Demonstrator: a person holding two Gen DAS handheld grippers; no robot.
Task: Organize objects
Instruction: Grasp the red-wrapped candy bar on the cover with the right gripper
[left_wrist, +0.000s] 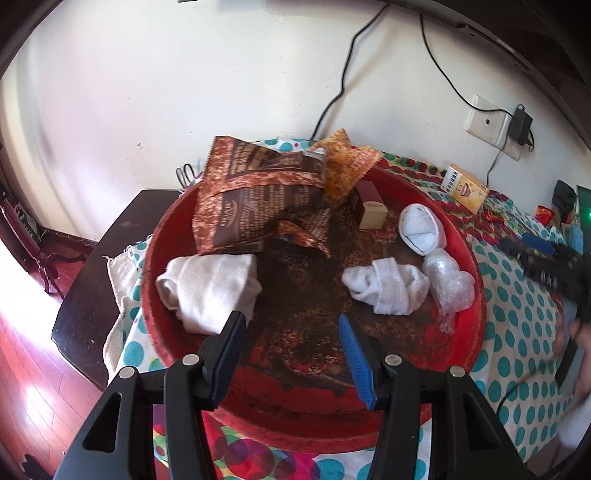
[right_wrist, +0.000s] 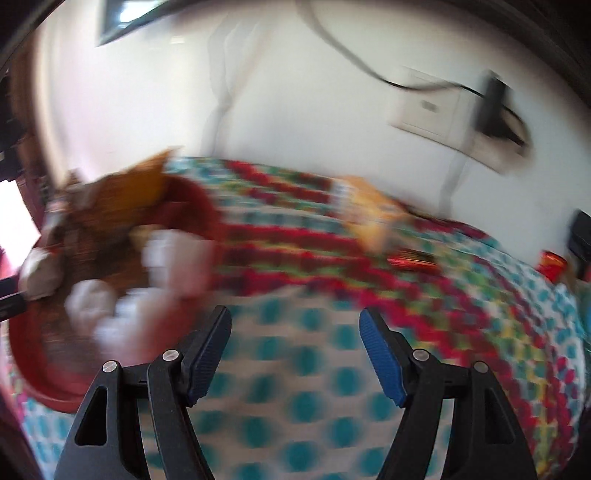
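A white wall backs a table under a dotted cloth (left_wrist: 517, 317). On it sits a red tray (left_wrist: 476, 295) holding rolled socks (left_wrist: 384, 291) near its right rim. The left gripper (left_wrist: 291, 332) hangs spread over the tray's near edge, empty. The right gripper (right_wrist: 295, 343), also spread and empty, is above the cloth beside the tray.

socks (left_wrist: 384, 291) and bags (left_wrist: 255, 199) in tray (left_wrist: 476, 295) (on tablecloth (left_wrist: 517, 306)).
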